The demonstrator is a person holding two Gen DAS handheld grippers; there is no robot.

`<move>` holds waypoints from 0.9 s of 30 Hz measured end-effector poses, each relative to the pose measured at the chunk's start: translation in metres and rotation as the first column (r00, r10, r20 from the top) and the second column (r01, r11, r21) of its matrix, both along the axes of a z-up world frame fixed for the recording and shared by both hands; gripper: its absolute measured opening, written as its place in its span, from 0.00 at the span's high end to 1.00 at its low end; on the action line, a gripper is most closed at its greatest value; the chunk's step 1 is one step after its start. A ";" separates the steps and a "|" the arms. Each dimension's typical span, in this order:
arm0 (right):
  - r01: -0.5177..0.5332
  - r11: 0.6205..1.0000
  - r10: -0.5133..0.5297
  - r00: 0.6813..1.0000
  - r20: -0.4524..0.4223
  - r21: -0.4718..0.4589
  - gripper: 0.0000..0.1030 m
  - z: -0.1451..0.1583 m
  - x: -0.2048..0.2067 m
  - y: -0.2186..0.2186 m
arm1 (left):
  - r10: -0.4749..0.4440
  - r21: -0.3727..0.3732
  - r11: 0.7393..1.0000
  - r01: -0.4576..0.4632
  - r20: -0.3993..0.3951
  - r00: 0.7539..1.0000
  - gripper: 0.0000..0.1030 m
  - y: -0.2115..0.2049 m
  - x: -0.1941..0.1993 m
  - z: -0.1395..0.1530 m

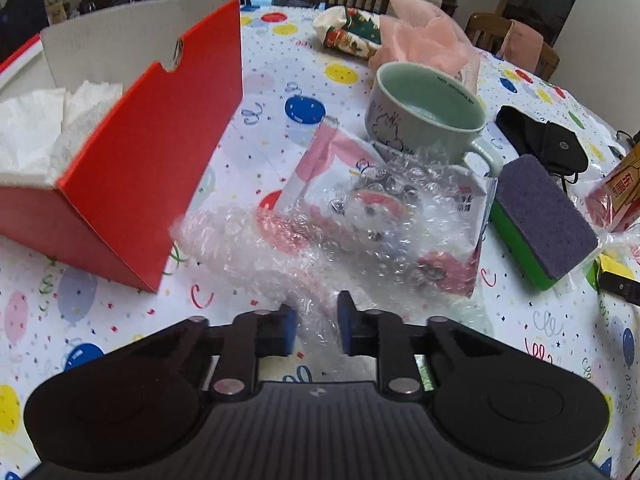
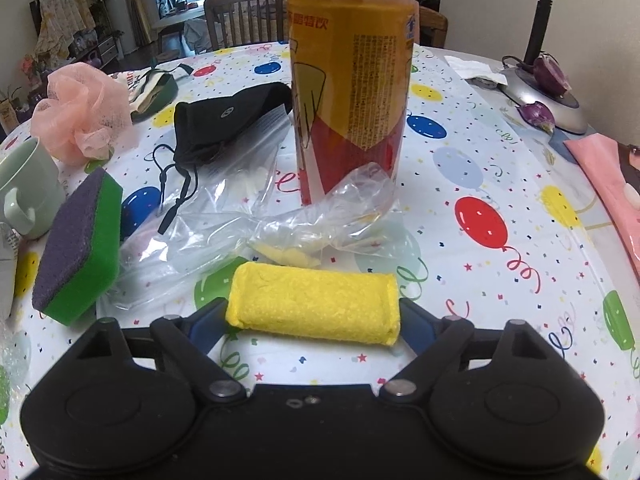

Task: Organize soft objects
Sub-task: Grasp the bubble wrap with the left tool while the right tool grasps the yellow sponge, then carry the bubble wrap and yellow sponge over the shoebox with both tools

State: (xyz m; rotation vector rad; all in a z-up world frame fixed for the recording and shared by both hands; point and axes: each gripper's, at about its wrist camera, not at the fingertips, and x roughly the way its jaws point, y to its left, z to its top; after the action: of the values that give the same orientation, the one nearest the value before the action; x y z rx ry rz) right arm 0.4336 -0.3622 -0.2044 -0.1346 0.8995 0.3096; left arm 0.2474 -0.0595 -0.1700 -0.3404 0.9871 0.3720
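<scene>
Between my right tongs (image 2: 314,320) lies the yellow sponge (image 2: 314,306), long axis crosswise, the wide fingers touching its ends; my left tongs (image 1: 316,326), narrow, pinch bubble wrap (image 1: 280,248). I judge the red box (image 1: 132,168), ahead-left of them, its destination.

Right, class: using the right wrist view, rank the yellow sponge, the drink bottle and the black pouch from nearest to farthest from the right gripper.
1. Yellow sponge: between the fingers of the right gripper.
2. Drink bottle: standing straight ahead, behind a clear plastic bag.
3. Black pouch: farther back, to the left.
</scene>
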 end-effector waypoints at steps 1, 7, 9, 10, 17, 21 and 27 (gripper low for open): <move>0.003 1.000 -0.003 1.000 0.003 -0.001 0.18 0.001 -0.001 0.000 | -0.004 0.006 1.000 0.004 0.011 1.000 0.85 0.000 -0.001 0.003; 0.015 1.000 -0.015 1.000 0.018 0.004 0.24 0.004 -0.008 -0.001 | -0.020 0.027 0.999 0.019 0.066 0.998 0.92 0.004 -0.008 0.021; 0.016 1.000 -0.016 1.000 0.024 0.000 0.24 0.005 -0.012 -0.002 | -0.028 0.026 0.999 0.025 0.092 0.995 0.92 0.007 -0.012 0.030; 0.019 1.000 -0.019 0.999 0.026 0.002 0.24 0.006 -0.014 -0.003 | -0.031 0.026 0.999 0.028 0.104 0.994 0.92 0.008 -0.013 0.034; 0.007 0.999 -0.009 0.999 0.049 0.043 0.25 0.030 -0.036 -0.006 | -0.054 0.002 0.999 0.054 0.179 0.982 0.92 0.020 -0.025 0.065; -0.018 0.996 0.012 0.998 0.062 0.089 0.25 0.053 -0.053 -0.003 | -0.053 -0.034 0.998 0.061 0.212 0.976 0.92 0.029 -0.030 0.079; -0.097 0.987 0.086 0.992 0.091 0.126 0.25 0.090 -0.078 0.020 | -0.075 -0.069 0.993 0.097 0.266 0.961 0.92 0.041 -0.037 0.101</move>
State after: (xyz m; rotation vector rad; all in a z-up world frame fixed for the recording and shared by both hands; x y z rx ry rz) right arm 0.3555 -0.3424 -0.1147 -0.0686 0.7877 0.4442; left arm 0.2106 -0.0189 -0.0688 -0.4080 0.7539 0.2010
